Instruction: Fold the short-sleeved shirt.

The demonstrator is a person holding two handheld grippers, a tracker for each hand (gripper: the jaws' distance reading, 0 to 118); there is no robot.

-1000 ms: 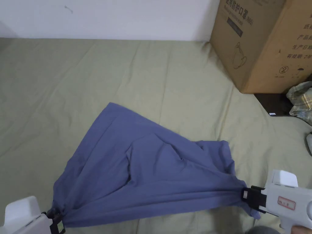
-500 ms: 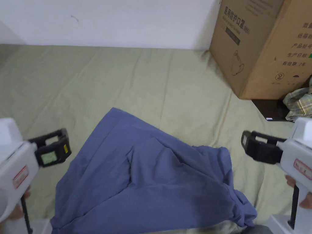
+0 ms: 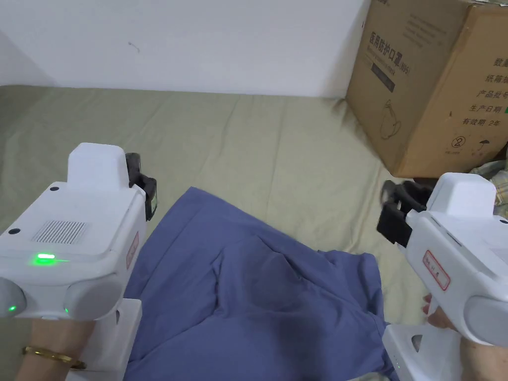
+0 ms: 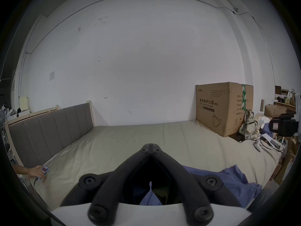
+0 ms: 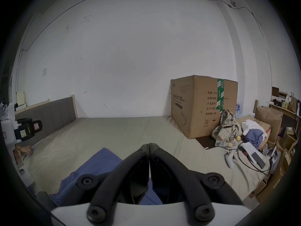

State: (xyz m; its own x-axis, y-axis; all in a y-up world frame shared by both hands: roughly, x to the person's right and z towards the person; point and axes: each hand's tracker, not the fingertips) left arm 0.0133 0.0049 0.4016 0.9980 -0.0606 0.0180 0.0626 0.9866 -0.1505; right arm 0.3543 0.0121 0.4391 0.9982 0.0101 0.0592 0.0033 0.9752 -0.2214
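Blue shirt (image 3: 258, 292) spread rumpled on bed sheet (image 3: 278, 149), btwn & below both tools. Left gripper (image 4: 151, 145) & right gripper (image 5: 149, 144) raised clear of fabric, jaws pressed together, nothing pinched.

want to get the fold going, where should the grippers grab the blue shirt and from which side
Probably the two corners nearest the person, approached from the near edge. The blue shirt lies rumpled on the bed sheet, narrowing to a far corner by the wall, its wide end near. The left gripper and right gripper, both shut and empty, flank that end.
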